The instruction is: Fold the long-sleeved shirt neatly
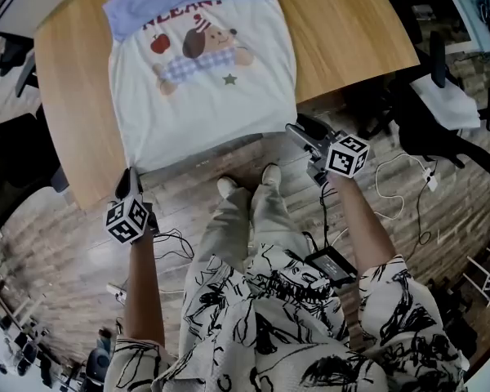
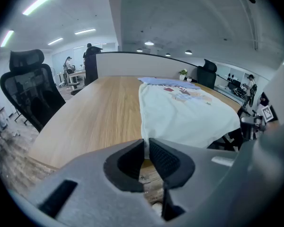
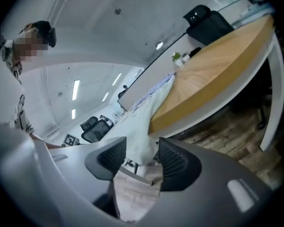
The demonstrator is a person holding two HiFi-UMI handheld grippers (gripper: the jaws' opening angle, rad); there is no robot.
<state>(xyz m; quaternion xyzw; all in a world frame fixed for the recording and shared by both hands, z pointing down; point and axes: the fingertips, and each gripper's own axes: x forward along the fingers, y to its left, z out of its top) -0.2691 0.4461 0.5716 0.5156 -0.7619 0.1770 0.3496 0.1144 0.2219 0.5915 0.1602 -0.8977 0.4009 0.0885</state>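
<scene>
The white long-sleeved shirt (image 1: 204,80) with a cartoon dog print and a pale blue upper part lies flat on the wooden table (image 1: 351,31), its hem draped over the near edge. My left gripper (image 1: 131,174) is at the hem's left corner, and its jaws (image 2: 146,143) are shut on a thin fold of the shirt (image 2: 180,112). My right gripper (image 1: 292,129) is at the hem's right corner. Its jaws (image 3: 142,150) stand apart, and the shirt's edge (image 3: 144,122) hangs between them with a gap on each side.
Black office chairs stand to the left (image 1: 8,170) and at the table's far end (image 3: 208,22). A white cable (image 1: 400,178) trails over the plank floor on the right. The person's legs and shoes (image 1: 245,188) are just below the table's near edge.
</scene>
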